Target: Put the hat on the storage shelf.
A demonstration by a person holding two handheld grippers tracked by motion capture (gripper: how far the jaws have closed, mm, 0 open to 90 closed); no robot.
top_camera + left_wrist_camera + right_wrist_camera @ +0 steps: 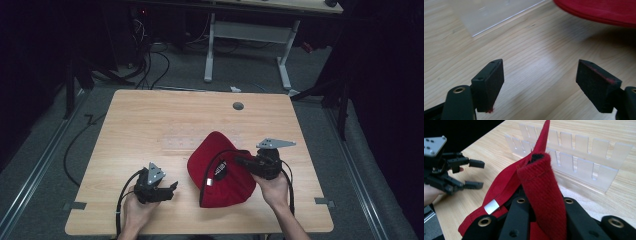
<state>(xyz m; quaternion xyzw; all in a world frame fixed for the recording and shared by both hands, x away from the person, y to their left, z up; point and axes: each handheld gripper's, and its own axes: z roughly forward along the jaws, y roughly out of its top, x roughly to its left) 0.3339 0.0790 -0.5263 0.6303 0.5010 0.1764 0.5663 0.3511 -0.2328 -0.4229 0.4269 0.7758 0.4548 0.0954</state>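
We count one red cap [222,172] at table [165,125] 5 o'clock, strap [541,187] pinched by right gripper [240,161]; left gripper [170,190] at 7 o'clock, spread; one clear rack [579,162].

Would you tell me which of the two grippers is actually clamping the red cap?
The right gripper: its jaws are shut on the red cap's strap. The left gripper is open, beside the cap and apart from it.

A rectangular light wooden table [150,120] with a small round grey grommet [238,106] near its far edge carries a red fabric cap [225,172] and a clear slotted plastic rack [584,162] just beside it.
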